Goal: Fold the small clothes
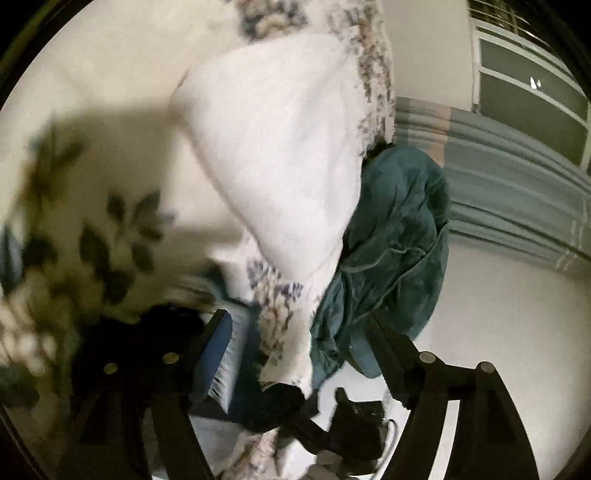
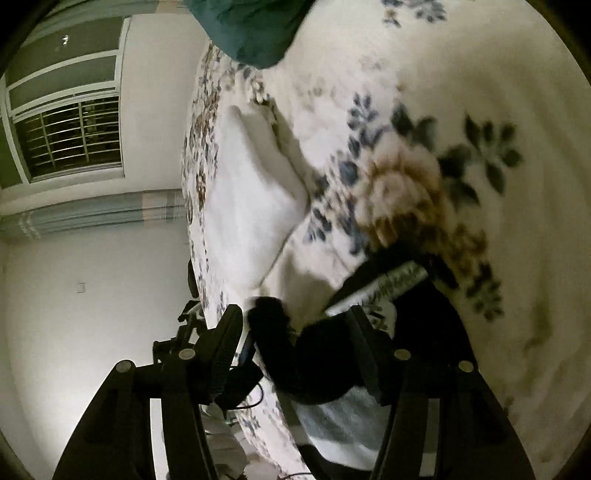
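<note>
Both grippers, left (image 1: 295, 350) and right (image 2: 295, 343), stood spread apart, gripping nothing I could see, over a dark garment (image 2: 314, 362) on the floral bedspread (image 2: 424, 129); blur suggested haste, risking a missed or bunched pinch.

A floral bedspread (image 2: 424, 122) covers the bed beside white walls (image 2: 85, 295), a barred window (image 2: 70, 140) and striped curtains (image 1: 509, 192).

Pillow (image 2: 251, 206) on bedspread (image 2: 443, 92), blanket (image 2: 251, 33) just beside it.
</note>
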`<action>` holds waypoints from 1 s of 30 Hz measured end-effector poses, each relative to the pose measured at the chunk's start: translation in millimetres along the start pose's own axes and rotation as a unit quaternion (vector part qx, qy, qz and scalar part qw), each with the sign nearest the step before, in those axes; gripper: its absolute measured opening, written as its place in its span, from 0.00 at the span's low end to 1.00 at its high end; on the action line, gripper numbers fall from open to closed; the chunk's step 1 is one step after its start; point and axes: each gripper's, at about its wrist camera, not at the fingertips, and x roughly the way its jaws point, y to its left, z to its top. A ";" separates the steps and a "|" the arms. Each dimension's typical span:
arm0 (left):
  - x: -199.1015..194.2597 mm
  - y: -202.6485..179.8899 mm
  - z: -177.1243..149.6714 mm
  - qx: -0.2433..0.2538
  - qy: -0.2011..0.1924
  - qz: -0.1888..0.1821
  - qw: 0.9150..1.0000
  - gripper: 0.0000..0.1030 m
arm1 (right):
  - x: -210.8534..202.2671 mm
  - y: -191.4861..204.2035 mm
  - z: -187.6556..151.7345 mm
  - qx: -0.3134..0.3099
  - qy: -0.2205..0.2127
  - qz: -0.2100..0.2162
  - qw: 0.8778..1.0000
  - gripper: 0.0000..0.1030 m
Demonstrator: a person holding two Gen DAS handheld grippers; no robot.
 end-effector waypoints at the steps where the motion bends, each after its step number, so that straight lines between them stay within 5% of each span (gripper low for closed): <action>1: -3.5 -4.0 1.7 0.013 -0.003 0.005 1.000 0.71 | -0.4 3.8 1.0 -0.004 -0.001 -0.002 1.000 0.59; 4: -16.2 -14.7 -7.4 0.085 -0.007 0.075 0.994 0.71 | -6.8 12.4 -0.2 -0.031 -0.003 -0.033 0.999 0.59; 7: -14.9 -17.1 -33.1 0.183 0.013 0.176 0.967 0.71 | -11.2 15.2 -10.5 -0.075 0.004 -0.109 0.991 0.59; 10: 1.4 2.7 -47.0 0.226 0.044 0.243 0.942 0.71 | -4.2 7.0 -24.8 -0.107 0.025 -0.178 0.978 0.59; 12: 14.9 15.8 -49.6 0.231 0.057 0.255 0.937 0.69 | 6.5 -2.7 -30.9 -0.112 0.044 -0.199 0.973 0.59; 15: 24.9 19.5 -47.2 0.253 0.036 0.279 0.926 0.14 | 32.5 -11.8 -30.8 -0.121 0.072 -0.206 0.968 0.56; 16: 24.5 23.4 -43.2 0.250 0.034 0.282 0.926 0.14 | 40.9 -12.9 -28.8 -0.128 0.073 -0.210 0.966 0.50; 17: 21.3 28.2 -39.5 0.241 0.030 0.282 0.928 0.14 | 48.5 -14.1 -26.2 -0.135 0.072 -0.220 0.963 0.24; 18: 17.5 31.9 -39.4 0.233 0.031 0.279 0.931 0.14 | 56.1 -17.0 -21.1 -0.141 0.070 -0.246 0.956 0.12; 21: -0.8 30.2 -49.9 0.223 0.037 0.264 0.938 0.22 | 60.7 -22.9 -10.3 -0.134 0.075 -0.259 0.953 0.12; 22: -11.5 25.1 -58.5 0.226 0.036 0.259 0.938 0.35 | 56.6 -22.7 -9.7 -0.130 0.083 -0.248 0.956 0.13; 23: -25.9 18.5 -72.9 0.232 0.031 0.250 0.939 0.49 | 51.5 -22.4 -10.0 -0.127 0.092 -0.236 0.959 0.17; 24: -39.9 15.9 -84.0 0.234 0.024 0.242 0.941 0.80 | 42.5 -22.5 -10.9 -0.125 0.104 -0.222 0.961 0.30; 25: -60.5 15.0 -104.3 0.228 0.009 0.226 0.947 0.83 | 33.3 -22.3 -13.2 -0.127 0.112 -0.214 0.962 0.41; 26: -72.1 17.1 -118.8 0.218 0.004 0.210 0.953 0.83 | 20.2 -23.0 -16.8 -0.133 0.121 -0.212 0.961 0.63; 27: -82.5 22.4 -134.5 0.203 0.002 0.199 0.959 0.83 | 8.7 -23.5 -19.6 -0.138 0.127 -0.211 0.959 0.70; 30: -105.6 57.1 -188.4 0.128 -0.013 0.180 0.975 0.83 | -13.2 -28.9 -25.2 -0.157 0.158 -0.212 0.952 0.70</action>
